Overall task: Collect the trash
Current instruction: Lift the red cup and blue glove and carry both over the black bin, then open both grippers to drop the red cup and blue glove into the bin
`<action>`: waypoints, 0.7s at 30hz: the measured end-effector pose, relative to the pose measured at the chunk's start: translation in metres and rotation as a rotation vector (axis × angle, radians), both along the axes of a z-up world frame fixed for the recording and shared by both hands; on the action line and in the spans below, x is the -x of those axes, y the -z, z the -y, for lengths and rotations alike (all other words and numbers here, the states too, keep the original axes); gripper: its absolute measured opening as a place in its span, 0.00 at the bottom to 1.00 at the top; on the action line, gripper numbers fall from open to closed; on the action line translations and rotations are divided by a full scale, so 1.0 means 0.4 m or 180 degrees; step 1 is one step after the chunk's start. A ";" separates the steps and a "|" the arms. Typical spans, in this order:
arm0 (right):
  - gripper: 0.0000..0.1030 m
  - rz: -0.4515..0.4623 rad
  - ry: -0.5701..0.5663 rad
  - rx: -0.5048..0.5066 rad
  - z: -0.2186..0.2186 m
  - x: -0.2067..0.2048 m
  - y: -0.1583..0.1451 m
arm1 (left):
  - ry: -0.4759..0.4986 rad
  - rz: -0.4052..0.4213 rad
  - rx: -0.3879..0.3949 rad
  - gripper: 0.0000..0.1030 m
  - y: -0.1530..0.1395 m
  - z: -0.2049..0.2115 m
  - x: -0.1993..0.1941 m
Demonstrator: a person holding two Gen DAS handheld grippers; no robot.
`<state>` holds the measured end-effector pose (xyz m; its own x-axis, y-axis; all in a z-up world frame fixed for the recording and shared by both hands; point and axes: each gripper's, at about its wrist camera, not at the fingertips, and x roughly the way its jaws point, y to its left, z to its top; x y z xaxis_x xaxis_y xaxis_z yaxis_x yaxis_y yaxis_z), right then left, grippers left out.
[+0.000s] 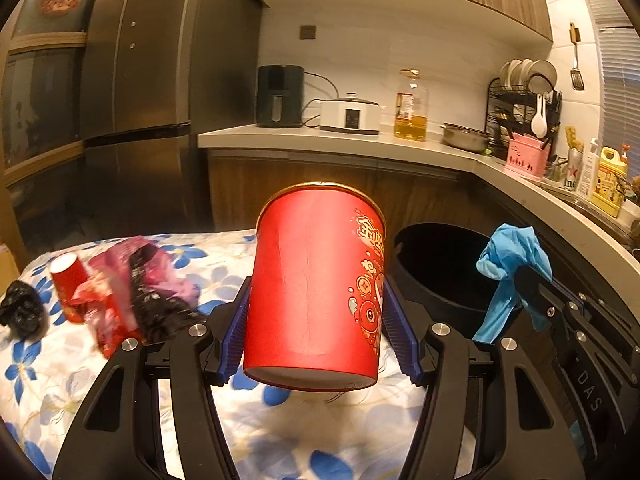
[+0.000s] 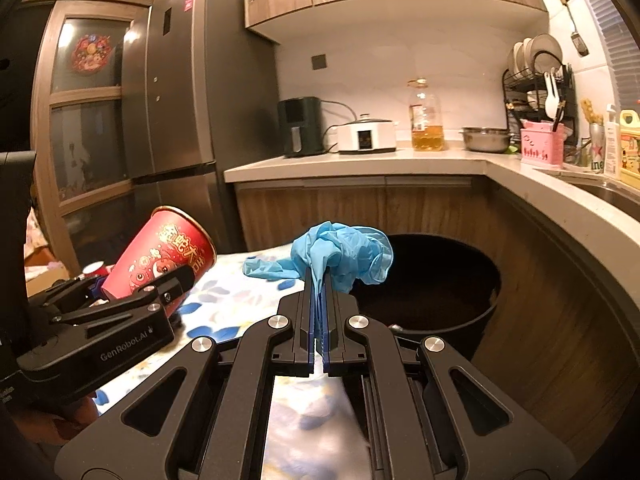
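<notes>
Two hand-held grippers: both are loaded, as I read my wrist views.
Left hand-held gripper [image 1: 316, 312]: my jaws stand partly apart and clamp a tall red paper cup [image 1: 316, 284] by its sides; its blue pads press the cup wall.
Red paper cup: lifted off the surface, tilted, gold-rimmed mouth pointing away from my camera, printed design on its right side.
Right hand-held gripper [image 2: 320, 280]: jaws closed almost flat on a crumpled blue glove [image 2: 340, 256], which bunches above the fingertips.
Blue glove: held near the rim of the black bin [image 2: 486, 320], just left of its opening.
Black bin: round, dark inside, standing on the floor between the flowered surface and the wooden cabinet fronts.
Flowered cloth [image 1: 224, 256]: white with blue blooms, under both grippers.
Trash left on the cloth: a small red cup [image 1: 68, 286] lying down, a crumpled red and black wrapper [image 1: 136, 292] touching it, a black wad [image 1: 22, 312] near the left edge.
Worktop [image 2: 360, 162]: carries an oil bottle [image 2: 426, 118].
</notes>
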<state>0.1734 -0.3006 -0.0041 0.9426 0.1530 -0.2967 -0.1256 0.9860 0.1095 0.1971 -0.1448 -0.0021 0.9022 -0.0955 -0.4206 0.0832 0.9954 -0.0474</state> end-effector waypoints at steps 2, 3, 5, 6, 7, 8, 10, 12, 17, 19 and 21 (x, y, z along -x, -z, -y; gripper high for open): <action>0.02 0.0018 0.0054 -0.0002 0.017 -0.009 -0.005 | 0.0045 -0.0003 0.0004 0.58 -0.001 0.018 -0.012; 0.02 0.0032 0.0088 0.0000 0.028 -0.012 -0.007 | 0.0065 -0.0006 0.0007 0.58 -0.003 0.026 -0.020; 0.02 0.0052 0.0148 -0.0005 0.049 -0.020 -0.011 | 0.0116 0.0007 0.0015 0.58 -0.007 0.047 -0.034; 0.02 0.0062 0.0183 -0.0004 0.061 -0.026 -0.013 | 0.0131 0.0014 0.0015 0.58 -0.008 0.056 -0.039; 0.02 0.0067 0.0210 -0.0002 0.069 -0.031 -0.015 | 0.0153 0.0022 0.0015 0.58 -0.010 0.066 -0.044; 0.02 0.0071 0.0247 0.0002 0.082 -0.038 -0.016 | 0.0180 0.0029 0.0015 0.58 -0.011 0.077 -0.053; 0.02 0.0081 0.0307 0.0013 0.099 -0.046 -0.017 | 0.0230 0.0039 0.0021 0.58 -0.014 0.098 -0.069; 0.02 0.0089 0.0357 0.0019 0.120 -0.055 -0.018 | 0.0261 0.0046 0.0033 0.58 -0.017 0.111 -0.083; 0.02 0.0093 0.0448 0.0016 0.170 -0.087 -0.020 | 0.0384 0.0045 0.0059 0.58 -0.019 0.157 -0.130; 0.02 0.0089 0.0467 0.0006 0.188 -0.102 -0.018 | 0.0437 0.0062 0.0050 0.58 -0.019 0.176 -0.146; 0.02 0.0069 0.0477 -0.0009 0.202 -0.116 -0.013 | 0.0493 0.0065 0.0034 0.58 -0.019 0.198 -0.164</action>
<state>0.2199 -0.3814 0.0013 0.9611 0.0110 -0.2758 0.0206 0.9936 0.1113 0.2625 -0.2242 0.0055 0.8847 -0.2385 -0.4006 0.2368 0.9700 -0.0545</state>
